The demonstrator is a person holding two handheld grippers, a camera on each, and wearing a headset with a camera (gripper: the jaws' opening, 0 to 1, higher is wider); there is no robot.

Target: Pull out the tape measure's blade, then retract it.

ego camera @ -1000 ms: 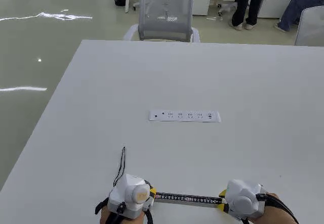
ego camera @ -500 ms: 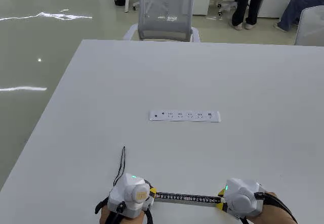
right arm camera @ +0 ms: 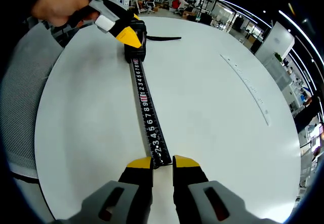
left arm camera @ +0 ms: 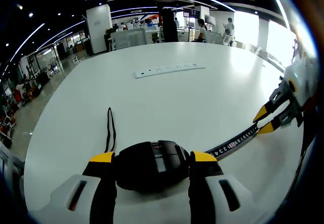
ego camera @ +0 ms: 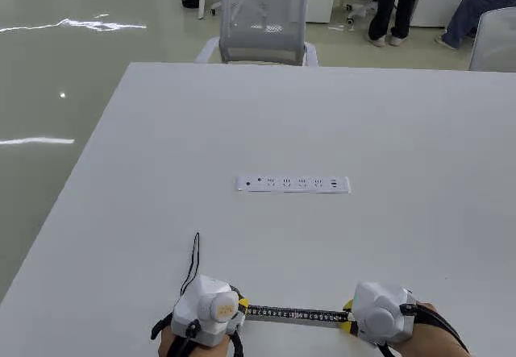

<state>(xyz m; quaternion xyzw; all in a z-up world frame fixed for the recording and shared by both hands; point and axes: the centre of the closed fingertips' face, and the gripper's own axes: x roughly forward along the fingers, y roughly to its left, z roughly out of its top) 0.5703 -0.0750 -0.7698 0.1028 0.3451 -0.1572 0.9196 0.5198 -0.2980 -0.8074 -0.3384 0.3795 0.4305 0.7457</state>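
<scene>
Left gripper [left arm camera: 153, 157]: at the near left of the table [ego camera: 322, 115]; jaws closed against the two sides of the tape measure case [left arm camera: 152, 172], yellow tips on its flanks.
Tape measure case: black, lying on the table near its front edge. The left gripper view gives it in full between the jaws; in the head view the white gripper body covers most of it.
Cord [ego camera: 193, 260]: thin black loop, trailing from the case away from the person, flat on the table.
Blade [right arm camera: 147, 113]: drawn out of the case and stretched rightward to the other gripper. Long axis runs left to right, roughly along the table's near edge; case end left, tip end right. The right gripper view shows the printed numerals clearly; the head view shows them as fine marks.
Right gripper [right arm camera: 162, 162]: at the near right; jaws pinched on the tip end of the blade, close together.
Power strip [ego camera: 293, 184]: white, flat mid-table, well apart from the tape, long axis also left to right.
Chair [ego camera: 264, 10]: grey mesh back, at the table's far edge, seen from the head view.
</scene>
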